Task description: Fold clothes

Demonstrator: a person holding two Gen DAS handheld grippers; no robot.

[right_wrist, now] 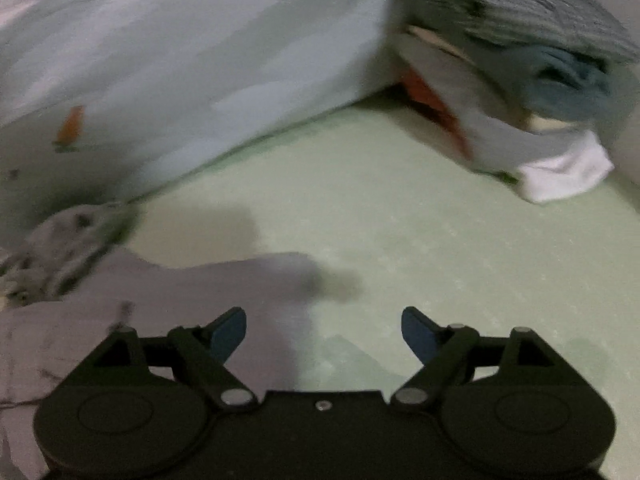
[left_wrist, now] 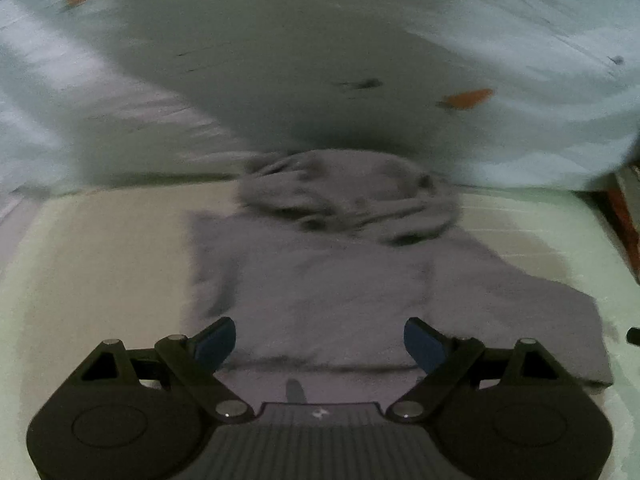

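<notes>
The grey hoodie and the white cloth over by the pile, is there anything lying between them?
Nothing: the right wrist view shows only bare pale green sheet between the grey hoodie and the white cloth.

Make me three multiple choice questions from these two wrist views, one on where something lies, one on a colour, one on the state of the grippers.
1. Where does the hood of the grey hoodie lie?
A. at the far end, by the pale blanket
B. nearest the gripper
C. hanging off the bed

2. What colour are the gripper fingers?
A. red
B. blue
C. white

3. How are the left gripper and right gripper?
A. both open, holding nothing
B. both shut on cloth
C. only the left one open

Answers: 1 A, the bunched hood sits against the blanket; 2 B, blue shows in both views; 3 A, the jaws stand spread in both views.
</notes>
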